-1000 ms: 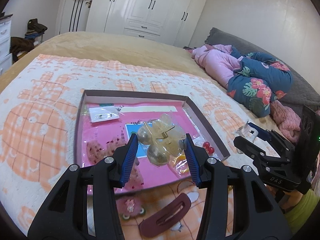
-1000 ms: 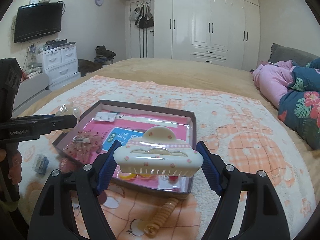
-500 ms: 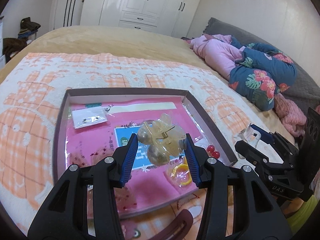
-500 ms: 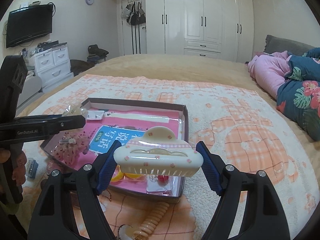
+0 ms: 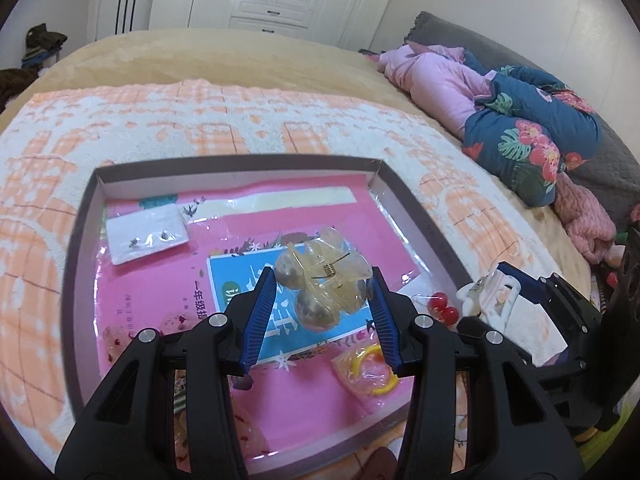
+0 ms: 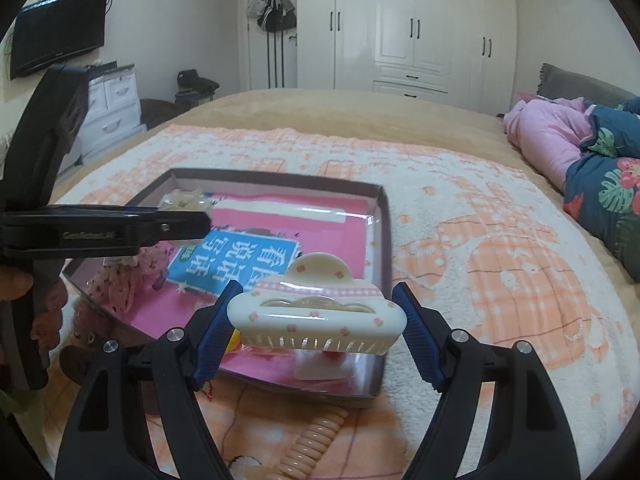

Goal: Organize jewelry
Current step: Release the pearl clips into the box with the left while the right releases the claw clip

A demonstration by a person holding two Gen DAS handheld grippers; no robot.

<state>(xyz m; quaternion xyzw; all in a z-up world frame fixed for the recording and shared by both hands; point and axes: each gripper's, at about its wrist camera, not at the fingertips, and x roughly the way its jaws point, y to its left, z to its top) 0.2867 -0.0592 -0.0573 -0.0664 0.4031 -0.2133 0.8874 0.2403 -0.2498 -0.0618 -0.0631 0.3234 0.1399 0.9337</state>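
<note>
- Since a second ago both tools have sunk toward the box (image 5: 420, 216), which now fills more of each view; neither grip has changed.
- Left tool (image 5: 324, 304) is clamped on a clear claw clip (image 5: 324, 280) with a metal spring on top, its blue pads pressing the clip's sides.
- Below and ahead of that clip lies the box's pink floor with a blue card (image 5: 280, 320).
- A white earring card (image 5: 148, 236) sits far ahead to the left of the left tool, near the box's far left corner.
- A yellow ring in a clear bag (image 5: 368, 368) lies just right of the left tool's right finger; red beads (image 5: 442, 308) lie further right, by the box's right wall.
- Right tool (image 6: 316, 320) is clamped on a cream claw clip (image 6: 316, 312) with small pink flowers, teeth pointing down.
- This clip hangs over the box's near right corner.
- A coiled hair tie (image 6: 316, 436) lies on the blanket (image 6: 500, 280) just under the right tool, outside the box.
- Off to the right tool's left, the left tool and the hand (image 6: 24, 304) gripping it reach across the box.
</note>
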